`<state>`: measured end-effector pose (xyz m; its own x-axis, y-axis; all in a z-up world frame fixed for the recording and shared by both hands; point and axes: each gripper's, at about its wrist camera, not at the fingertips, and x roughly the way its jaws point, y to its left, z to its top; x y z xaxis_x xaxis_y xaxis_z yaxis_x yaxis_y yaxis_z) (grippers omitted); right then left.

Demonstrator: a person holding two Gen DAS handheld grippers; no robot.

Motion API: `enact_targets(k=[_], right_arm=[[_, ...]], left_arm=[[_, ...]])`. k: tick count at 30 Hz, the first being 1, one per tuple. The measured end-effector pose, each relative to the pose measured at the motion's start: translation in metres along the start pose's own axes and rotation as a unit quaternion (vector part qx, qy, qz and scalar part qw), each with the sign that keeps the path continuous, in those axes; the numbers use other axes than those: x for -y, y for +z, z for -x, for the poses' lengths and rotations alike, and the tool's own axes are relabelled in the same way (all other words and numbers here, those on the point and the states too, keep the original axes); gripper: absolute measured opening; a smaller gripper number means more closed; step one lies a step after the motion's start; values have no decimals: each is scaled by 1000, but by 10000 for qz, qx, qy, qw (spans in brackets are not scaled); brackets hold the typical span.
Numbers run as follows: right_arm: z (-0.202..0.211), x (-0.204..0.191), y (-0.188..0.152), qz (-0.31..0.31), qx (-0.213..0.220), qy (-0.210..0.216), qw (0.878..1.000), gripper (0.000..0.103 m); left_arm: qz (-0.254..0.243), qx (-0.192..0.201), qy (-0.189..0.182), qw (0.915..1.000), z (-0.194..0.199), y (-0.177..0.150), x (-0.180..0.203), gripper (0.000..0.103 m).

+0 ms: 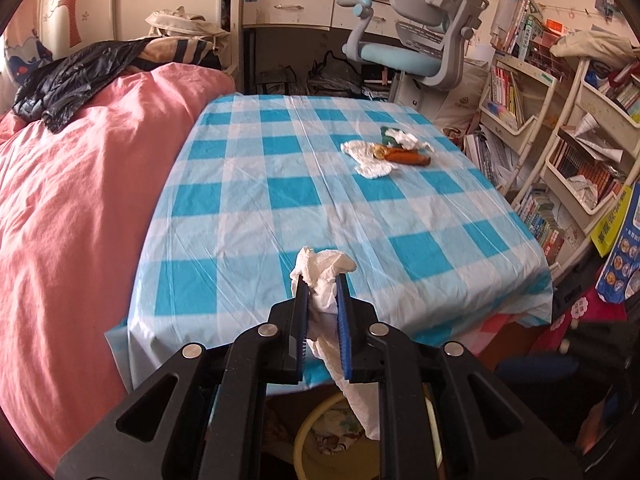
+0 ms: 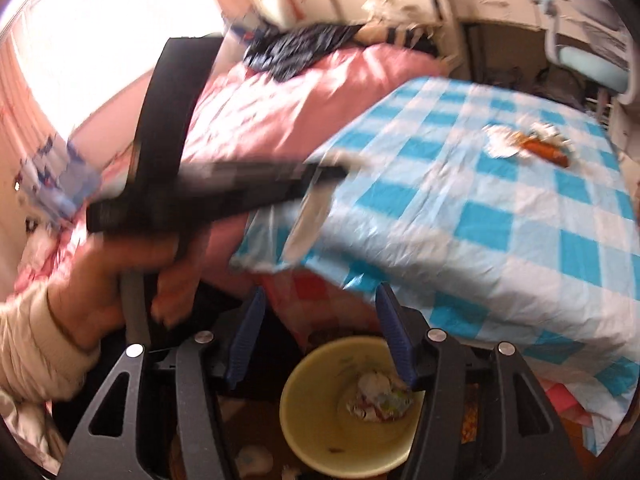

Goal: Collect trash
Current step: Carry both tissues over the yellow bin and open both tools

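The left tool (image 1: 323, 276) is clamped on a crumpled white tissue (image 1: 326, 304), pinched between the two blue pads, and it hangs just past the near edge of the tabletop (image 1: 248, 200) with its blue-and-white checked cloth. The tissue's long axis runs up and down: a bunched head pokes out above the fingertips, a long tail trails down toward the yellow trash bin (image 1: 308, 440) on the floor below that near edge. By my reading this is the carry-and-drop step, one piece in hand and on its way to the bin. The right tool (image 2: 322, 316) stands apart and empty, hovering right over the bin, where a wad of rubbish already lies at the bottom. That view is badly smeared, so finer detail there is lost. The next move looks simple but needs aim: bring the tail over the bin's mouth, then let go so the whole piece falls inside and doesn't snag the rim. More waits at the far side of the tabletop: white tissues (image 1: 370, 158) around an orange-brown wrapper (image 1: 408, 157), well apart from the bin.
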<state>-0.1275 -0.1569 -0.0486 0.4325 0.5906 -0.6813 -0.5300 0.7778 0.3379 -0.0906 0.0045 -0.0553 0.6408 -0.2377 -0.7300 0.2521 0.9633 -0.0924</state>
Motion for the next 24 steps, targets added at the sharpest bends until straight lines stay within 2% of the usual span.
enact_targets(k=[2, 4, 7, 9, 10, 11, 14, 17, 20, 24], right_arm=[[5, 4, 3, -81, 177, -121, 9997, 60], [11, 8, 4, -142, 353, -271, 9989, 67], [16, 11, 6, -244, 503, -429, 9975, 67], [19, 14, 6, -322, 586, -480, 9966, 68], [22, 15, 6, -360, 627, -493, 9962, 69], [22, 17, 6, -391, 655, -497, 9958, 69], [24, 19, 6, -423, 704, -530, 9952, 69], [22, 19, 5, -374, 664, -594, 9953, 69], [20, 17, 5, -314, 637, -629, 9955, 70], [19, 14, 4, -235, 635, -662, 9955, 70]], left_arm=[[-49, -82, -41, 9999, 2, -10, 5, 12], [-94, -216, -119, 9997, 4, -22, 10, 13], [-175, -659, -423, 9968, 2, -43, 19, 13], [-304, -967, -584, 9931, 0, -57, 26, 25], [-409, -1042, -563, 9921, 0, -63, 30, 38], [-501, -987, -435, 9929, 2, -66, 33, 48], [-538, -614, -70, 9966, 12, -61, 32, 64], [-138, -148, 310, 9993, 20, -52, 17, 70], [167, 172, 667, 9975, 23, -44, 4, 74], [401, 410, 816, 9950, 27, -39, -6, 76]])
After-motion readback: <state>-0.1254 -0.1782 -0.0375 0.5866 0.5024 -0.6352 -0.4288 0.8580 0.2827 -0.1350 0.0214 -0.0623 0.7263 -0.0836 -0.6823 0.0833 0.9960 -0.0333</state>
